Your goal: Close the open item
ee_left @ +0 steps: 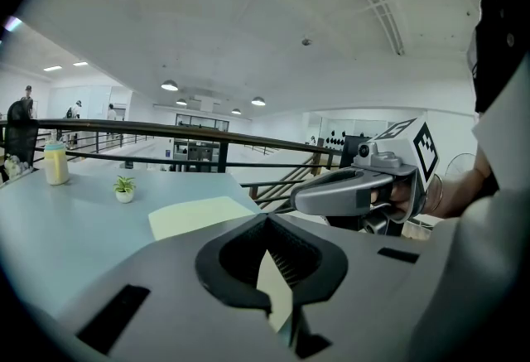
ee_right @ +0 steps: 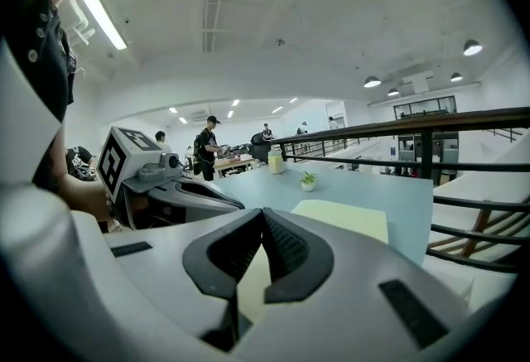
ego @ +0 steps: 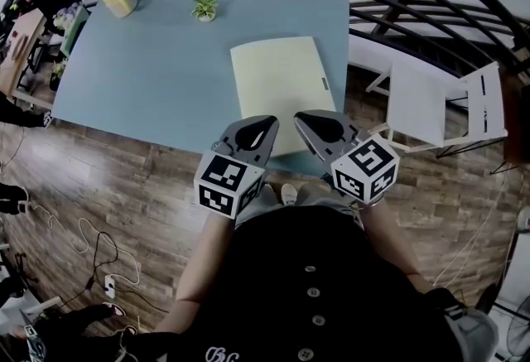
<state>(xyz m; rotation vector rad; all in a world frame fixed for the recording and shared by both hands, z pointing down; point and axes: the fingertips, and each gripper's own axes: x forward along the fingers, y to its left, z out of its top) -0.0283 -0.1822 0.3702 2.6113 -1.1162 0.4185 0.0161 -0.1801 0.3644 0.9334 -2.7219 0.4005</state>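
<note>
In the head view, the pale yellow folder [ego: 281, 87] lies flat on the blue bench [ego: 149, 70], close to its near edge. It is just ahead of your left hand-held gripper [ego: 258, 125] and right hand-held gripper [ego: 308, 120]. It looks like one single leaf; whether a cover is open I cannot tell.

In the left gripper view, the jaws are pressed together with nothing between them.

In the right gripper view it is the same: together and empty.

The folder seems thin, light and bendy, probably smooth. I would take a free edge, not the flat face.
</note>
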